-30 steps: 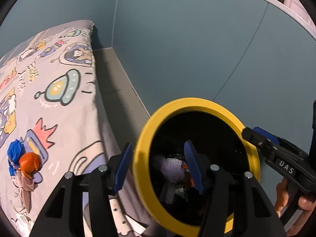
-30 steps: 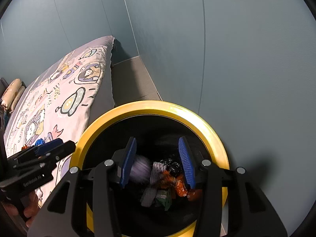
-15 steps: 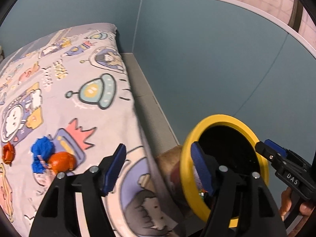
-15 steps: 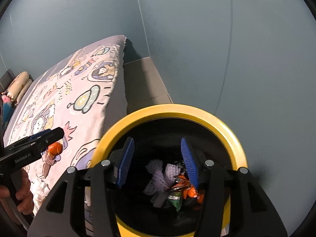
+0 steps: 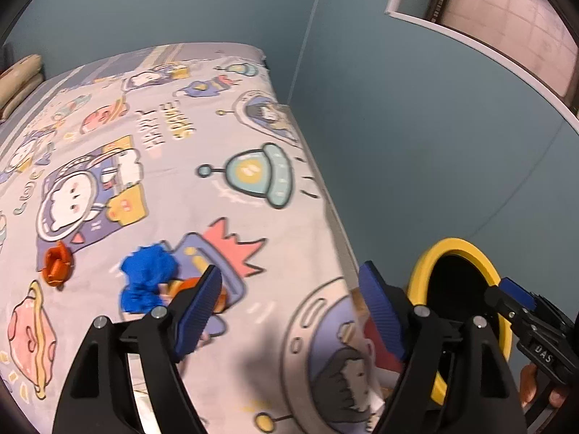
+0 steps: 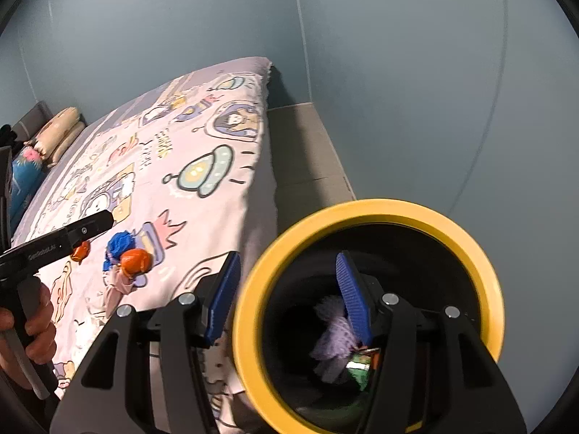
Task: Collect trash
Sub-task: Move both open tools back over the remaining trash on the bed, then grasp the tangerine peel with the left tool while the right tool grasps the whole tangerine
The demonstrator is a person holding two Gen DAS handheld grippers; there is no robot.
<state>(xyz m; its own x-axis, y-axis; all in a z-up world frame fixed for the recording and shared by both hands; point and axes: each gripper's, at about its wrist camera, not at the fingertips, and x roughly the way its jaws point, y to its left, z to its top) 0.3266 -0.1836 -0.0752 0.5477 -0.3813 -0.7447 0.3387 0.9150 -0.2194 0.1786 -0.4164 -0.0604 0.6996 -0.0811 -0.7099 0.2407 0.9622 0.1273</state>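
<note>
A black bin with a yellow rim (image 6: 369,213) stands beside the bed; it also shows in the left wrist view (image 5: 466,249). Inside lie purple netting (image 6: 334,336) and other wrappers. On the bed cover lie a blue crumpled piece (image 5: 146,278), an orange piece (image 5: 188,285) beside it and another orange piece (image 5: 57,266). My left gripper (image 5: 289,311) is open and empty above the bed edge, right of the blue piece. My right gripper (image 6: 286,293) is open and empty, its jaws either side of the bin's left rim.
The bed (image 5: 108,166) has a cartoon space cover and pillows (image 6: 58,132) at its far end. Teal walls (image 6: 416,72) close in behind and to the right. A grey ledge (image 6: 307,152) runs between bed and wall. A window (image 5: 506,25) is upper right.
My left gripper swung left, from over the bin to over the bed, bringing the blue and orange pieces closer. My right gripper shifted left; its left finger now sits outside the bin's rim.
</note>
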